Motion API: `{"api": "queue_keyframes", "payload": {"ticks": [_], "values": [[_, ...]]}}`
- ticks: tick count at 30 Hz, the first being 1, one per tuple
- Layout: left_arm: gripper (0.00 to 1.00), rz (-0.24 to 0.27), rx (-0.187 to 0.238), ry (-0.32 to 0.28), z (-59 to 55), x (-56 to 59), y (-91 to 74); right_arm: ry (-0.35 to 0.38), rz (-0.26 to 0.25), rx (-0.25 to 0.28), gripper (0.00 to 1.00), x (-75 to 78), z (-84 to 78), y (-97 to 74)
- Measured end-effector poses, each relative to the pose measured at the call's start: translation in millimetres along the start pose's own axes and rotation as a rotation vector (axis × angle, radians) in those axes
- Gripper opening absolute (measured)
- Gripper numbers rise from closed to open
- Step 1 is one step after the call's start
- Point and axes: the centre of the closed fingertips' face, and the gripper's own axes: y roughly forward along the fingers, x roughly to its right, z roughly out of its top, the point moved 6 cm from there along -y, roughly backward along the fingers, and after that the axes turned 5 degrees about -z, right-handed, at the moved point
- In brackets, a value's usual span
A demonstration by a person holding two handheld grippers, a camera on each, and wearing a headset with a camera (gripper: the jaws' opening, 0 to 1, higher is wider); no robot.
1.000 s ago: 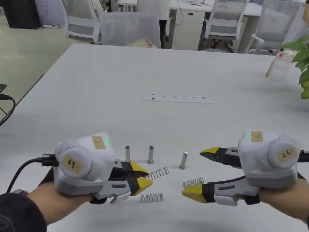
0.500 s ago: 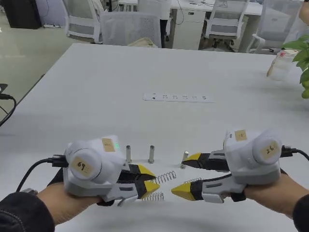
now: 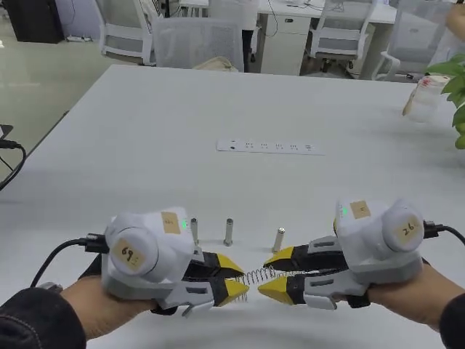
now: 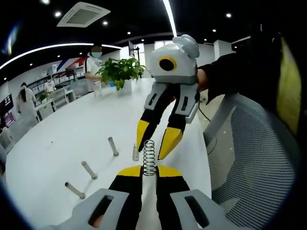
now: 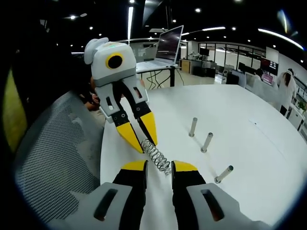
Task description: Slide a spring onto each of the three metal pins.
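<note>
Three short metal pins (image 3: 194,231) (image 3: 229,231) (image 3: 280,238) stand upright in a row on the white table (image 3: 218,109). My left gripper (image 3: 234,280) is shut on one end of a spring (image 3: 254,275) and holds it off the table. In the left gripper view the spring (image 4: 149,154) rises from between my own tips (image 4: 149,170). My right gripper (image 3: 269,275) faces it, jaws narrowly open around the spring's other end without pinching it. The right gripper view shows that end (image 5: 159,160) lying between my tips (image 5: 160,166). A second spring (image 4: 135,152) lies on the table behind.
A white power strip (image 3: 269,147) lies flat in the middle of the table beyond the pins. A clear bottle (image 3: 421,98) and a leafy plant (image 3: 456,94) are at the far right. Office chairs (image 3: 196,40) stand along the far edge.
Both grippers have come together in front of the pins. The left one has lifted a spring off the table. The right jaws have narrowed around its free end.
</note>
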Motion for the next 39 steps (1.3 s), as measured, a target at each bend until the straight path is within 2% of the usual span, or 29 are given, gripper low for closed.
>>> {"api": "queue_keyframes", "payload": {"ticks": [3,7,16,23,25,27,31,32,39], "values": [[0.02,-0.008,-0.004,0.005,-0.6,1.6,-0.1,-0.014,0.006,-0.006,0.12,-1.7,0.1,-0.4],[0.02,-0.011,-0.007,0.006,-1.4,2.8,-0.1,-0.026,0.01,-0.008,0.12,-4.1,1.7,-2.3],[0.02,-0.009,-0.048,0.044,-4.9,5.3,2.3,-0.035,0.047,-0.011,0.1,-11.2,18.2,-5.4],[0.02,-0.009,-0.04,0.04,-3.2,7.1,2.1,-0.079,0.066,-0.037,0.09,-17.5,32.7,-3.8],[0.02,-0.01,-0.038,0.04,-2.8,7.5,2.2,-0.087,0.073,-0.046,0.09,-18.7,35.4,-2.7],[0.01,-0.008,-0.041,0.045,-2.9,8.3,2.4,-0.095,0.072,-0.086,0.09,-18.8,35.9,-1.5],[0.01,-0.009,-0.038,0.044,-2.6,8.9,2.2,-0.094,0.087,-0.108,0.09,-19.1,36.5,1.5],[0.01,-0.013,-0.032,0.04,-1.1,10.1,2.6,-0.099,0.096,-0.128,0.09,-20.3,35.1,2.5],[0.01,-0.016,-0.019,0.037,0.0,12.0,4.8,-0.107,0.118,-0.169,0.1,-21.2,32.7,5.5]]}}
